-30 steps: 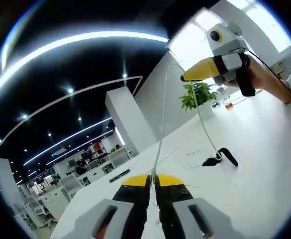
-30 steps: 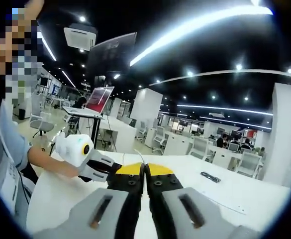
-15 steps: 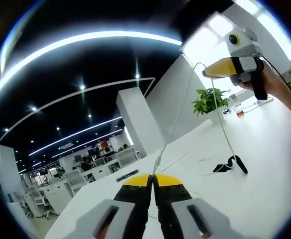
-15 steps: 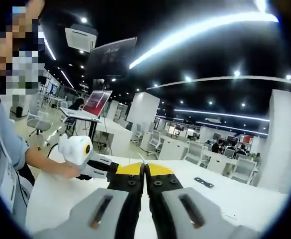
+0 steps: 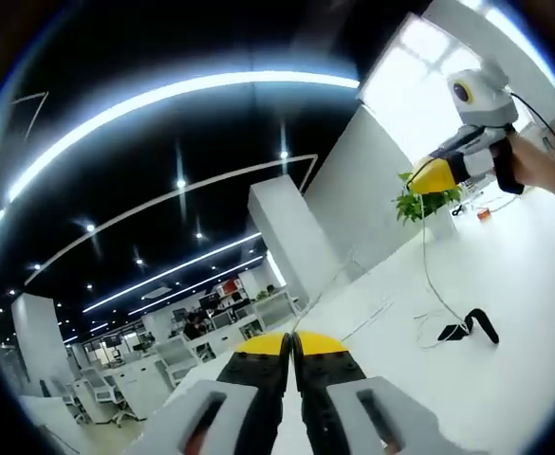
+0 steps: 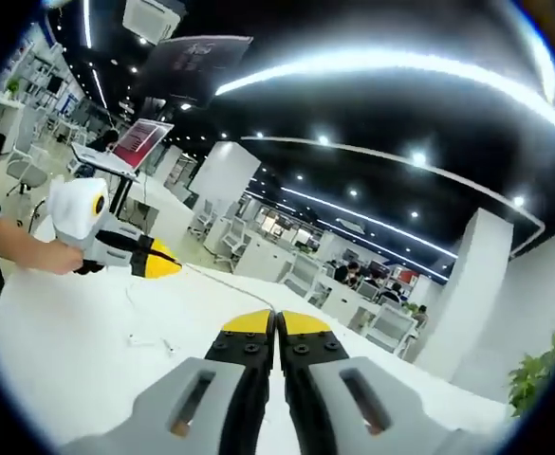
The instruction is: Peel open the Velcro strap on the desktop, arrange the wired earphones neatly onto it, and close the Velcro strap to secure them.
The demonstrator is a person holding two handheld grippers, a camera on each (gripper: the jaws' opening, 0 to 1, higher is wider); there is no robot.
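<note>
A thin white earphone wire (image 5: 423, 256) runs between my two grippers above the white desk (image 5: 533, 284). My left gripper (image 5: 291, 336) is shut with the wire leaving its yellow tips. My right gripper (image 5: 415, 180), raised at the upper right, is shut on the wire too. From it the wire hangs down to a black Velcro strap (image 5: 473, 325) lying on the desk. In the right gripper view my right gripper (image 6: 275, 318) is shut, and the wire (image 6: 225, 284) stretches left to the left gripper (image 6: 171, 267).
A hand (image 6: 30, 254) holds the left gripper at the desk's (image 6: 68, 322) left edge. A potted plant (image 5: 417, 202) stands on the desk behind the right gripper. Office desks and chairs (image 6: 296, 275) lie beyond the far edge.
The two grippers have moved further apart and the wire between them is drawn out longer and straighter. Both stay shut on it. The strap lies where it was.
</note>
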